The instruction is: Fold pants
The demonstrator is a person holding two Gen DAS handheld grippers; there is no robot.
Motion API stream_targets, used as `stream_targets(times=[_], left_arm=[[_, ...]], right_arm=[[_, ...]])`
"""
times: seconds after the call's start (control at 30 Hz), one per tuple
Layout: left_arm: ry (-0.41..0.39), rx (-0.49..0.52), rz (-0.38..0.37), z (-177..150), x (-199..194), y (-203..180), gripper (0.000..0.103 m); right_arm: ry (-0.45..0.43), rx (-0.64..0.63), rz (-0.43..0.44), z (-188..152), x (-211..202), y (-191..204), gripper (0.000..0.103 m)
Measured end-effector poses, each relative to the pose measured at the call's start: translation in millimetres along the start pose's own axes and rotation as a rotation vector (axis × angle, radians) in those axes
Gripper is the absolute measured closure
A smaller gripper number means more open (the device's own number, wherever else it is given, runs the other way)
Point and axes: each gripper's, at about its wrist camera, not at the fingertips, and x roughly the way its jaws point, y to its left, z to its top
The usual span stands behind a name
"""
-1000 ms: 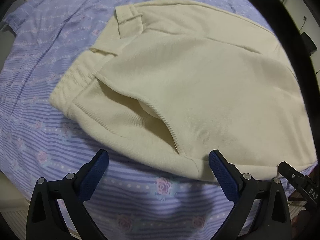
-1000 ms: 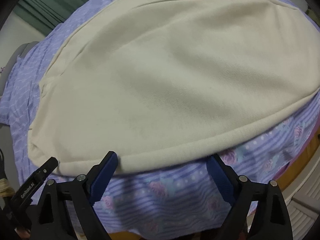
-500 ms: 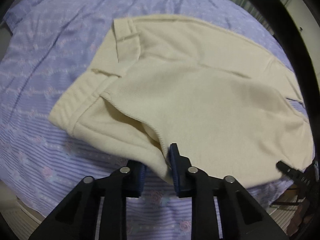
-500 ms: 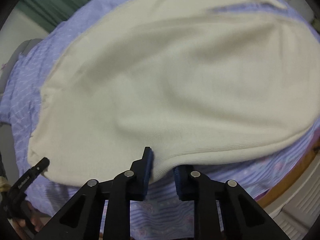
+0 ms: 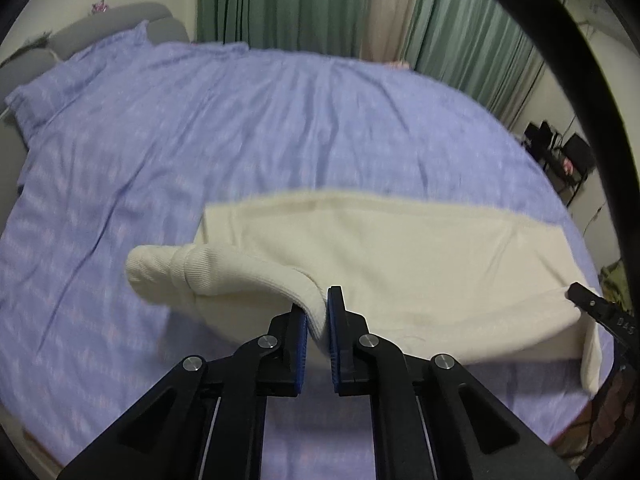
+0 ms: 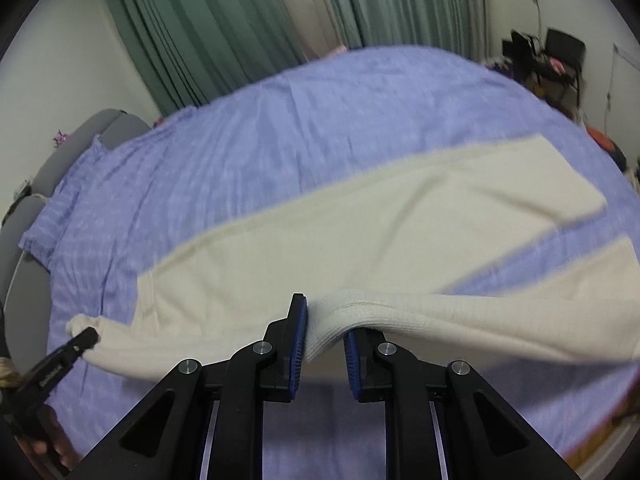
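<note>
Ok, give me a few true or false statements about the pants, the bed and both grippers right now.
1. The left gripper is shut on the pants. True.
2. The right gripper hangs open, holding nothing. False: it pinches the pants' edge.
3. The pants lie on a purple bedsheet. True.
4. The pants are dark blue. False: they are cream.
5. Green curtains hang behind the bed. True.

The pants [image 5: 400, 256] lie on the bed [image 5: 240, 128], ahead of both grippers' fingers. One fold sits between the left gripper [image 5: 317, 320] fingers, another between the right gripper [image 6: 325, 332] fingers. Curtains [image 6: 224, 28] hang beyond the bed.
</note>
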Motion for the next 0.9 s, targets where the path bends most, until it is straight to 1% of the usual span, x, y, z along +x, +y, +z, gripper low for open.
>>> stream_targets(times=[0.1, 0.2, 0.37, 0.47, 0.63, 0.7, 0.8, 0.87, 0.9], left_arm=[[-0.032, 0.002, 0.01, 35, 23, -1, 0.092], [-0.034, -0.018, 0.029, 63, 51, 1, 0.092], [0.029, -0.033, 0.053, 94, 111, 17, 0.092], [0.079, -0.016, 0.08, 105, 146, 25, 0.092], [0.163, -0.01, 0.089, 109, 195, 37, 0.092], [0.187, -0.007, 0.093, 109, 208, 37, 0.091], [0.22, -0.036, 0.087, 108, 223, 43, 0.089], [0.243, -0.07, 0.074, 108, 226, 45, 0.087], [0.246, -0.082, 0.07, 108, 225, 46, 0.086]], right_arm=[[-0.04, -0.021, 0.009, 33, 24, 8, 0.084], [-0.041, -0.049, 0.025, 67, 59, 15, 0.084], [0.006, -0.117, 0.021, 98, 120, 31, 0.084], [0.072, -0.14, 0.017, 107, 162, 38, 0.084], [0.137, -0.194, -0.019, 105, 211, 46, 0.084], [0.164, -0.205, -0.029, 102, 223, 44, 0.084], [0.193, -0.211, -0.053, 101, 234, 45, 0.082], [0.199, -0.198, -0.053, 102, 232, 45, 0.072], [0.2, -0.193, -0.038, 102, 231, 46, 0.059]])
